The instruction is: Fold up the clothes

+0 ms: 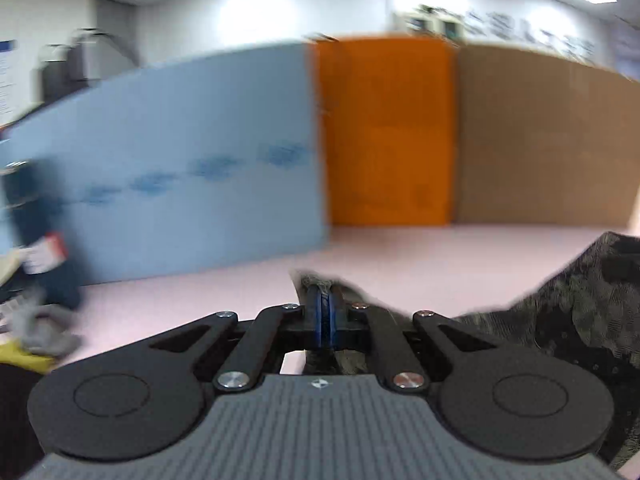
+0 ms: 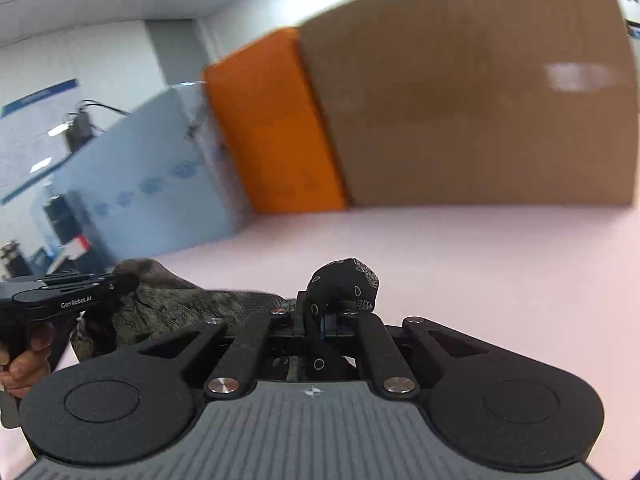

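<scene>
Patterned garment point(image 2: 192, 304) pinched by left claw point(image 1: 325, 312), right claw point(image 2: 326, 318)

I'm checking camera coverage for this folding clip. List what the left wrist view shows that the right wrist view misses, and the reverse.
Only the left wrist view shows the grey cloth heap and yellow item at the table's left edge.

Only the right wrist view shows the left gripper from outside, the hand holding it, and the black paisley bunch poking above the right gripper.

Both show the dark patterned garment pinched in shut jaws, the pink table, and the blue panel, orange panel and cardboard panel.
</scene>
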`<control>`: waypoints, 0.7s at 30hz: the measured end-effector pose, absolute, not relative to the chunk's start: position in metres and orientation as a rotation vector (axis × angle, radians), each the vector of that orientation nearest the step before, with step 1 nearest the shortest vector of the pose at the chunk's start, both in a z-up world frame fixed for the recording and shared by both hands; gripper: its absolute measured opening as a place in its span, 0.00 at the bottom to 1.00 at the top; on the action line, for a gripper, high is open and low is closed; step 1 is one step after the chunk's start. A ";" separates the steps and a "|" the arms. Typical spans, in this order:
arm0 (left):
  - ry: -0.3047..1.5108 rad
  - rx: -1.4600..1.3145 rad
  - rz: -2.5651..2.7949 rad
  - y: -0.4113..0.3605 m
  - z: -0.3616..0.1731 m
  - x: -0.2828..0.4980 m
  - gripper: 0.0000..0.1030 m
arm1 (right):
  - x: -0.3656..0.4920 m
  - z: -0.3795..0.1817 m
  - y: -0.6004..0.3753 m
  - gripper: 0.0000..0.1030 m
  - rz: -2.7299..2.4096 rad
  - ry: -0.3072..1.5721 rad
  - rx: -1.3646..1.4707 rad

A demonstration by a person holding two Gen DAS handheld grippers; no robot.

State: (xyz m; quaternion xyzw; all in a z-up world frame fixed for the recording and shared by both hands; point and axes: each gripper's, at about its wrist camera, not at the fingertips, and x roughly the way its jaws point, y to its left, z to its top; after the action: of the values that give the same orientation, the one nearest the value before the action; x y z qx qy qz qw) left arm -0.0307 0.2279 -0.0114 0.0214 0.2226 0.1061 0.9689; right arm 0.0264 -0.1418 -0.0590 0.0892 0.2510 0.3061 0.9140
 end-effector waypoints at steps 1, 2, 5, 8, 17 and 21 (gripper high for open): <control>0.441 0.039 0.259 0.240 -0.008 -0.036 0.03 | 0.031 -0.054 -0.129 0.04 0.668 0.508 0.176; 0.433 0.035 0.304 0.253 -0.005 -0.041 0.03 | 0.035 -0.050 -0.116 0.04 0.705 0.500 0.169; 0.463 0.014 0.407 0.280 -0.001 -0.058 0.03 | 0.055 -0.046 -0.071 0.04 0.800 0.492 0.148; 0.584 -0.105 0.382 0.302 -0.004 -0.073 0.26 | 0.086 -0.047 -0.029 0.04 0.859 0.505 0.096; 0.806 -0.340 0.224 0.241 -0.076 -0.065 0.81 | 0.117 -0.044 -0.016 0.04 0.887 0.535 0.032; 0.775 -0.218 0.306 0.197 -0.089 -0.053 0.03 | 0.111 -0.047 -0.033 0.04 0.878 0.540 0.035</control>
State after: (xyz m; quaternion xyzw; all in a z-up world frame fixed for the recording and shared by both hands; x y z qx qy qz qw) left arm -0.0534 0.1974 -0.0893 -0.1055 0.3754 0.1482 0.9088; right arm 0.1114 -0.0330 -0.0473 0.0165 0.2581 0.4199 0.8699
